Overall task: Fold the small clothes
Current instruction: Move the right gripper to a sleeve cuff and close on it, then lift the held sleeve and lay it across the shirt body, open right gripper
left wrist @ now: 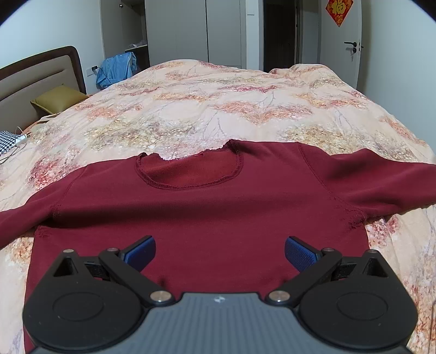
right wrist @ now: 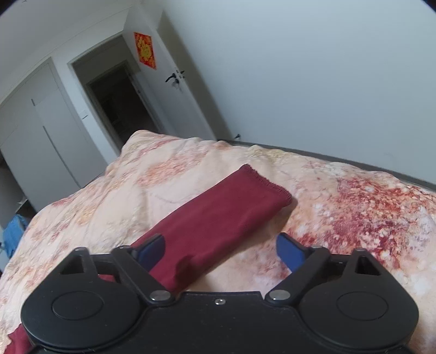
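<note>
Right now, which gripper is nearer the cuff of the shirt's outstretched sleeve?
Right. The right gripper hovers open over that sleeve, its cuff just ahead. The left gripper is open over the shirt's body.

The lower hem of the maroon shirt (left wrist: pixel 207 207) is hidden behind the left gripper (left wrist: pixel 220 254) at the bottom of the left wrist view, and both sleeve ends are cut off by the left and right edges. In the right wrist view, only one sleeve (right wrist: pixel 218 217) is seen, its near part covered by the right gripper (right wrist: pixel 220 252). The characters on the red door decoration (left wrist: pixel 338 11) are too small to be read.
</note>
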Motion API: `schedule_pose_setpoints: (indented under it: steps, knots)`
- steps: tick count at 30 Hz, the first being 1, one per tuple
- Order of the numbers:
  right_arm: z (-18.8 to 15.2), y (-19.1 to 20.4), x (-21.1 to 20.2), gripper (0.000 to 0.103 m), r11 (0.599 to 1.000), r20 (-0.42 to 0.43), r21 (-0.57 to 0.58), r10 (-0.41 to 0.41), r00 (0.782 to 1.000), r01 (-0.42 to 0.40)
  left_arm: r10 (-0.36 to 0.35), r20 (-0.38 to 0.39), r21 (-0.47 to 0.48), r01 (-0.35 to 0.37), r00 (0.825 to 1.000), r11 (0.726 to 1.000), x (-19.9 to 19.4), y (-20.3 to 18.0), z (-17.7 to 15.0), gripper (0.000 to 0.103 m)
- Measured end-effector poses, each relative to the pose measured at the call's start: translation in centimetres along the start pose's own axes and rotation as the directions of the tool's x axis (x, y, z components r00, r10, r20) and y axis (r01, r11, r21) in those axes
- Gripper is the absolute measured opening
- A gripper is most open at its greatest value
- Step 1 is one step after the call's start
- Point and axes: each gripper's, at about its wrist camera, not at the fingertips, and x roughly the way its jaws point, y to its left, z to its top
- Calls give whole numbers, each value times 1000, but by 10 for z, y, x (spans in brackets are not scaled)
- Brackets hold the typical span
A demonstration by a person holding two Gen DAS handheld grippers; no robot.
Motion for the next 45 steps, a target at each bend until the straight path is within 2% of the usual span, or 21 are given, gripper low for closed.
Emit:
schedule_pose_setpoints:
  steps: [3, 5, 6, 8, 9, 12, 16, 19, 22, 24, 27, 31, 34, 39, 45]
  knots:
    - [1, 10, 5, 72, 999, 0, -48, -23, 1000, 23, 0, 0, -1, 0, 1000, 1000, 0, 1, 1, 103]
    - [3, 18, 9, 46, 996, -1, -78, -37, 999, 36, 1, 2, -1, -1, 1000, 1000, 0, 2, 2, 103]
    - [4, 22, 10, 38, 995, -1, -90, -41, 999, 41, 2, 2, -1, -2, 1000, 1000, -1, 3, 3, 103]
    - [6, 29, 11, 11, 993, -6, -108, -48, 999, 47, 1, 1, -3, -1, 1000, 1000, -2, 4, 5, 103]
    - [7, 32, 10, 9, 993, -7, -112, -43, 999, 41, 1, -1, -4, -1, 1000, 1000, -3, 5, 5, 103]
    - [12, 44, 1, 6, 987, 12, -157, -24, 1000, 25, 1, -8, -11, -1, 1000, 1000, -5, 8, 9, 103]
    - [21, 70, -18, 5, 958, 40, -287, 25, 999, -12, 2, -19, -20, -2, 1000, 1000, -11, 14, 14, 103]
    - [25, 95, -37, 5, 924, 60, -378, 90, 994, -61, -1, -16, -32, 1, 1000, 999, -18, 20, 15, 103]
    - [26, 130, -61, 5, 872, 69, -472, 184, 981, -130, -4, -8, -47, 3, 1000, 999, -25, 28, 19, 103]
    - [24, 157, -79, 5, 832, 60, -521, 258, 964, -190, -8, -2, -61, 8, 1000, 998, -30, 35, 22, 103]
    - [15, 202, -108, 5, 757, 36, -591, 372, 928, -280, -20, 8, -88, 21, 1000, 996, -37, 49, 26, 103]
    - [-6, 265, -143, 5, 647, -39, -647, 501, 865, -404, -3, 21, -114, 6, 1000, 993, -48, 71, 29, 103]
    - [-29, 310, -165, 5, 568, -106, -671, 563, 820, -477, 25, 29, -132, -21, 999, 991, -56, 92, 30, 103]
    - [-84, 370, -184, 5, 491, -221, -654, 603, 766, -575, 84, 36, -187, -76, 996, 979, -67, 136, 25, 103]
    - [-175, 398, -190, 5, 439, -350, -639, 565, 747, -632, 159, 13, -204, -153, 987, 967, -72, 181, 15, 103]
